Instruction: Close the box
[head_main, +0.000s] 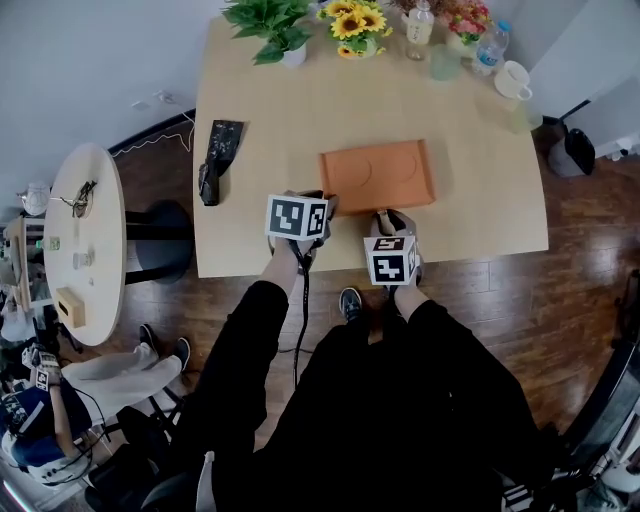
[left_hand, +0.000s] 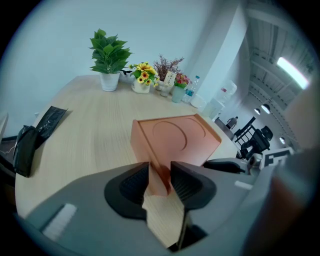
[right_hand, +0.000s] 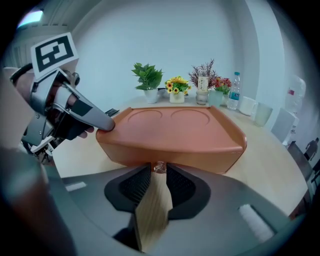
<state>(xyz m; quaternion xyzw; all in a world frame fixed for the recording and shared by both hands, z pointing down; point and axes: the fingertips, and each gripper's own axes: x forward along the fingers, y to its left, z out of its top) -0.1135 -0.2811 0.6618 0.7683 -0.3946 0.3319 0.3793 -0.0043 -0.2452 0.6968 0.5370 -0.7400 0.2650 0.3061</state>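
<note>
Two tongs meet the closed orange box (head_main: 377, 176) on the counter (head_main: 300, 110): left tongs (left_hand: 160, 175) clamp its near corner, right tongs (right_hand: 159, 175) stand slightly apart, apparently not pinching the small front clasp (right_hand: 159, 167) between them

1. A pale wooden table (head_main: 300, 110) with rounded corners stands on a dark wood floor (head_main: 580, 260).
2. An orange box (head_main: 377, 176) lies flat near the table's front edge, right of centre. Its lid is down, and two shallow round shapes are pressed into the top.
3. A black pouch (head_main: 218, 160) lies near the left edge, well apart from the box.
4. Along the far edge, from left to right, stand:
   - a green plant (head_main: 270, 25) in a white pot
   - a bunch of sunflowers (head_main: 355, 25)
   - a small clear bottle (head_main: 420, 25)
   - pink flowers (head_main: 468, 20)
   - a water bottle (head_main: 490, 45)
5. A pale green glass (head_main: 445, 62) and a white cup (head_main: 513, 78) stand near the far right corner.
</note>
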